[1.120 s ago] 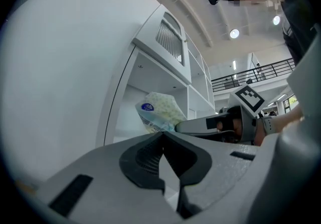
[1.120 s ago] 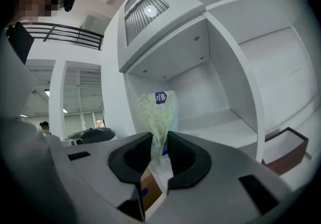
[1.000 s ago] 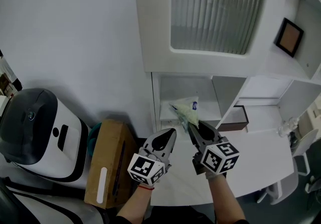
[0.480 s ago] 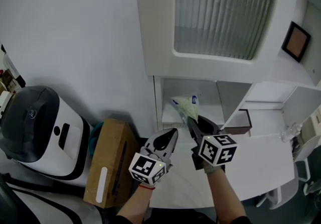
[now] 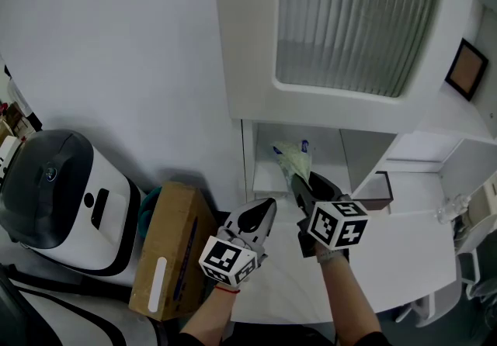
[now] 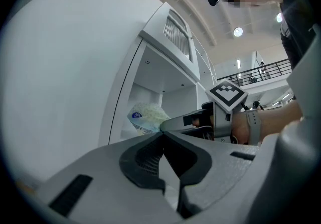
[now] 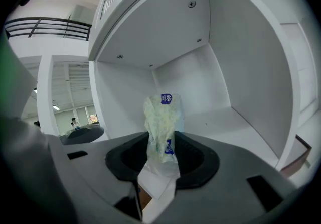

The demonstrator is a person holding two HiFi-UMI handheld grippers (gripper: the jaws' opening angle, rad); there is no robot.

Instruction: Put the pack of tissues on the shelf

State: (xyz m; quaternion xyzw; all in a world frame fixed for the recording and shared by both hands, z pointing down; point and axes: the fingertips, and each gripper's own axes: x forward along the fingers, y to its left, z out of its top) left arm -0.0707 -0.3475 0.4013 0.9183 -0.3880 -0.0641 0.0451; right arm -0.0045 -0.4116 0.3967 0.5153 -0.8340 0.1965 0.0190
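Observation:
The pack of tissues [image 5: 293, 160], pale green plastic with a blue label, stands on end inside the lower left shelf compartment [image 5: 265, 178]. My right gripper [image 5: 303, 179] reaches into that compartment from the front. Its jaws are opening, and the pack's crumpled tail is still pinched between them. In the right gripper view the pack [image 7: 161, 122] rises upright out of the right gripper [image 7: 159, 168]. My left gripper [image 5: 264, 205] hovers just left of the right one, shut and empty. In the left gripper view the left gripper [image 6: 161, 135] has the pack [image 6: 145, 116] ahead of it.
A cardboard box [image 5: 167, 259] and a white and black appliance [image 5: 62, 205] stand to the left. A brown box [image 5: 380, 185] sits in the neighbouring compartment. The white table [image 5: 396, 251] spreads below. A cabinet with a ribbed glass door [image 5: 349, 19] hangs above the shelf.
My right gripper has pushed forward, carrying the pack deeper into the shelf compartment. The left gripper has stayed where it was.

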